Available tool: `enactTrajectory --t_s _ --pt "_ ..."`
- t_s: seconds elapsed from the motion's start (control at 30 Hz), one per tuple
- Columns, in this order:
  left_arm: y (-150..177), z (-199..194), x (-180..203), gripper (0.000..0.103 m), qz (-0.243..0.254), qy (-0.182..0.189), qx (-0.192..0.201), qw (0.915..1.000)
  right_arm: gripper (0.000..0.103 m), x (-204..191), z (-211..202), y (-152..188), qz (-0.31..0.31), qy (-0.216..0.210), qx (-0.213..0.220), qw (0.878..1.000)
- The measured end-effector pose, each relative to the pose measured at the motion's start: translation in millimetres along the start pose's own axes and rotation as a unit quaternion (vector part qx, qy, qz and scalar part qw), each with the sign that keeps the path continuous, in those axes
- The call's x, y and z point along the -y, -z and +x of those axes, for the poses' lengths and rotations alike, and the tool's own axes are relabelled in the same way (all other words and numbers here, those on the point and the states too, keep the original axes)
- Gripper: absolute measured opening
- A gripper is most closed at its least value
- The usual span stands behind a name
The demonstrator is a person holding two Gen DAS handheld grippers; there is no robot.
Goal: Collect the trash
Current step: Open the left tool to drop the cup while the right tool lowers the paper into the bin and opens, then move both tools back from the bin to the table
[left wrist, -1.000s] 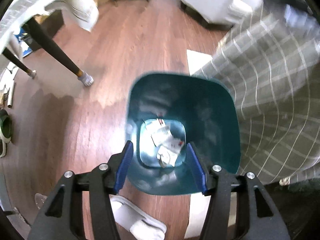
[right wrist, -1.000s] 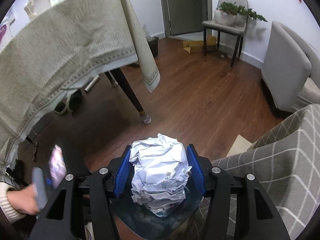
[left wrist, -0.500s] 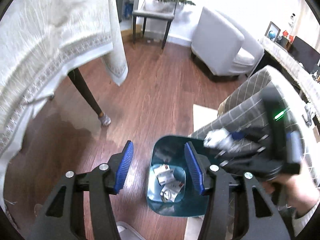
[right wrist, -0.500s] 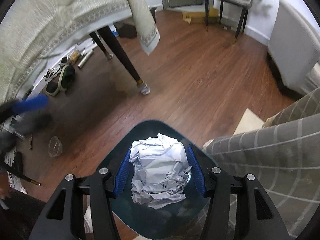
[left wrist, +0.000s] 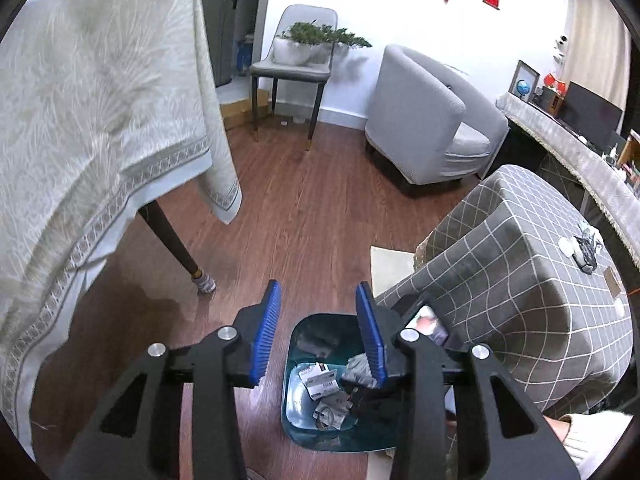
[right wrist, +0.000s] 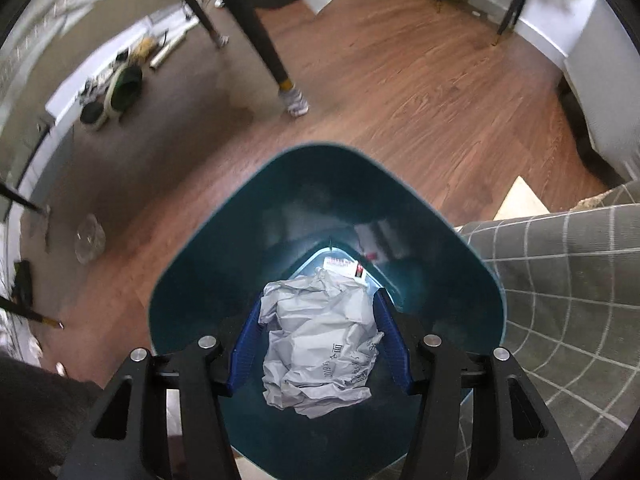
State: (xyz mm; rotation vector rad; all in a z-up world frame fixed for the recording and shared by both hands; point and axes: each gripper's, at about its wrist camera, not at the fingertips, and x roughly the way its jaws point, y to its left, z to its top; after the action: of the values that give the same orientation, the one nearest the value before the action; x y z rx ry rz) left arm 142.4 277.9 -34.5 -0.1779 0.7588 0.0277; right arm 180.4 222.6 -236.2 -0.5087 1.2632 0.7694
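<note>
Lower now: paper wad (right wrist: pixel 320 340) inside bin (right wrist: pixel 200 280)

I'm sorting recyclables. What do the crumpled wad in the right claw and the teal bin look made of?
The crumpled wad looks like thin matte paper: sharp creases, printed text on it. The teal bin looks like moulded plastic with a glossy finish: smooth one-piece walls that mirror the trash inside. Neither is certain from looks alone.

Left wrist view looks obliquely across the room; right wrist view looks steeply, closely into the shared teal bin (left wrist: pixel 298 420).
</note>
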Motion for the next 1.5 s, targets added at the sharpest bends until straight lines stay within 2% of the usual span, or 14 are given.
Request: enactTrajectory --t_s 0.27,0.53,0.73,1.03,1.23,1.3,1.5 --pt "-15 -18 18 0.041 0.033 -0.01 0.028 0.999 0.056 4 19 15 -0.006 0.019 -0.033 0.999" --pt "-27 -27 23 0.041 0.026 -0.007 0.044 0.9987 0.068 14 8 26 0.001 0.026 -0.026 0.999" --pt "-36 -28 31 0.041 0.032 -0.015 0.054 0.9979 0.068 12 -28 23 0.001 0.007 0.02 1.0" --pt "-45 -26 44 0.042 0.039 -0.017 0.06 0.9973 0.068 1 -111 17 -0.011 -0.014 0.119 0.993" --pt "-50 -26 54 0.053 0.046 -0.022 0.069 0.9963 0.068 3 -161 22 -0.022 -0.01 0.175 0.984" --pt "-51 -26 58 0.06 0.046 -0.018 0.073 0.9961 0.068 11 -179 29 -0.016 -0.009 0.194 0.981" --pt "-53 -21 78 0.068 0.061 -0.007 0.08 0.995 0.071 39 -222 49 0.005 0.017 0.236 0.972"
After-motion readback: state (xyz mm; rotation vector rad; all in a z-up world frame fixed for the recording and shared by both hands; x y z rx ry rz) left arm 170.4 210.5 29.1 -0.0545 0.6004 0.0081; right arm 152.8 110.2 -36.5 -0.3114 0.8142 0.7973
